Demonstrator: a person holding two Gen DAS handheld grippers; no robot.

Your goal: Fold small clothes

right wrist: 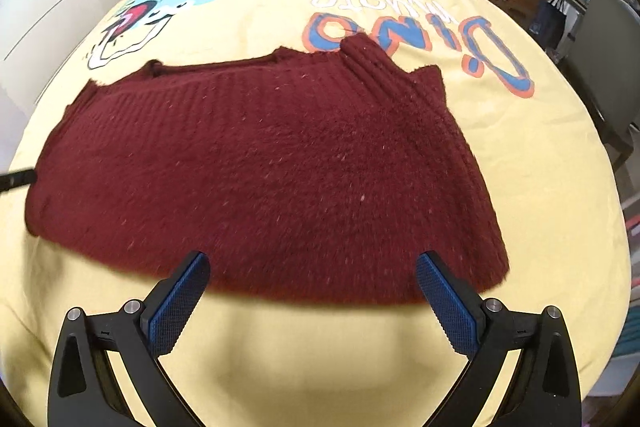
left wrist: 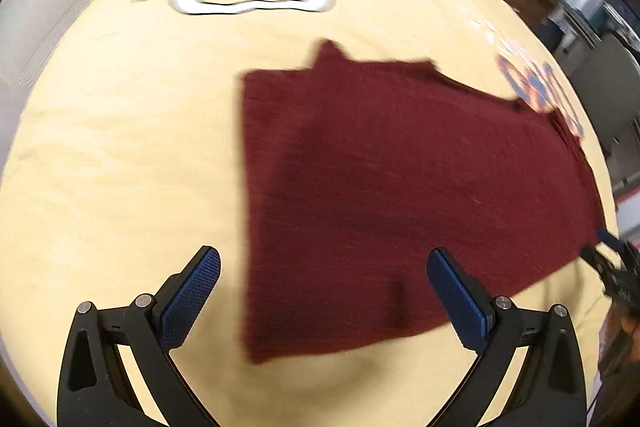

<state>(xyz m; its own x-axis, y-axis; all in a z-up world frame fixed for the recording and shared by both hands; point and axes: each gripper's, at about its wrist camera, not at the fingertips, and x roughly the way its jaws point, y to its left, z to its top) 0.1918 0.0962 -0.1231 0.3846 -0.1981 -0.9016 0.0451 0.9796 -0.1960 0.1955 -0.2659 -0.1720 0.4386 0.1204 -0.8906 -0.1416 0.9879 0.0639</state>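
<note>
Jumper (left wrist: 400, 195) first, in the left wrist view: a dark red knit lying flat on the yellow sheet (left wrist: 120, 147), filling the centre and right of the frame. Our left gripper (left wrist: 324, 291) sits at the bottom of the frame with its blue pads spread wide and nothing between them; the jumper's near left corner lies between and just beyond them. At the right edge we glimpse the right gripper (left wrist: 612, 267), dark and blurred, close to the jumper's far corner. The whole view is smeared, so finer detail escapes us.

In the right wrist view the jumper (right wrist: 260, 171) spans the middle of the frame, its ribbed neck or cuff poking up toward the upper right, over the printed lettering on the sheet (right wrist: 540, 187). Our right gripper (right wrist: 312, 299) is likewise spread and empty, its pads at the near hem.

We judge the garment already folded at least partly, since no sleeves lie out to the sides and the outline is a compact block. What seems left is a final fold, if any, though we cannot tell the layers from here.
</note>
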